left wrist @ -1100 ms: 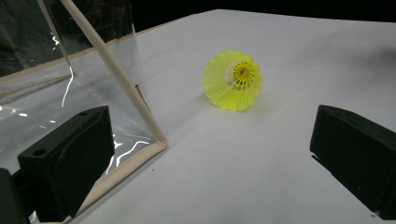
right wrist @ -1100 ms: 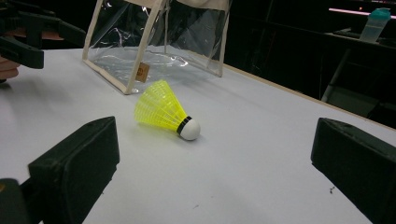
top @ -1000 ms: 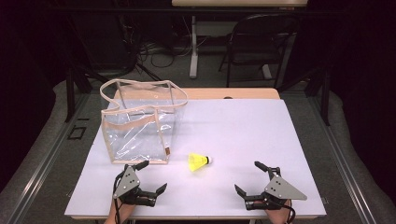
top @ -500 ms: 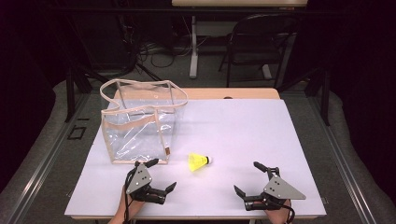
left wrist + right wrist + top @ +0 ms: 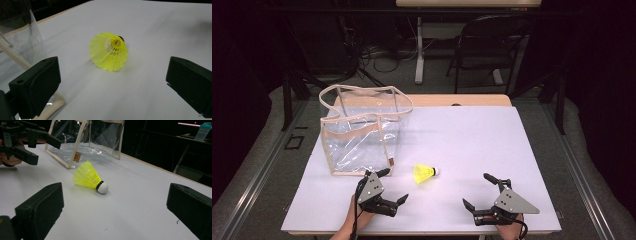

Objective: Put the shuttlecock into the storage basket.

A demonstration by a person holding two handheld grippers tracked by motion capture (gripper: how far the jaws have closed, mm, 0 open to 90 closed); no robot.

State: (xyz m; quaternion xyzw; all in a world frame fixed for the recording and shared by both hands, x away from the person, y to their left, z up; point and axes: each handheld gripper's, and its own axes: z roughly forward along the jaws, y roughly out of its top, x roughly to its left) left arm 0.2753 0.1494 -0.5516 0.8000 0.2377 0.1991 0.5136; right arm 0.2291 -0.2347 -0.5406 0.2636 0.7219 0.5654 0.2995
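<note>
A yellow shuttlecock [image 5: 425,173] with a white cork tip lies on its side on the white table [image 5: 462,135], just right of a clear plastic bag [image 5: 362,130] with beige trim. My left gripper [image 5: 392,187] stands open just short of the shuttlecock, its jaws wide and pointing at the open skirt of the shuttlecock [image 5: 109,50]. My right gripper [image 5: 479,192] is open near the front right edge, facing the shuttlecock [image 5: 90,178] and the bag [image 5: 87,140]. The left gripper [image 5: 37,146] also shows at the upper left of the right gripper view.
The bag stands upright at the table's left with its mouth open upward; its beige bottom edge [image 5: 15,57] lies close beside my left jaw. A wooden strip [image 5: 452,100] edges the table's far side. Chairs and cables sit on the dark floor beyond.
My left gripper has moved right and forward toward the shuttlecock and turned to face it. The right gripper, shuttlecock and bag have stayed put.
</note>
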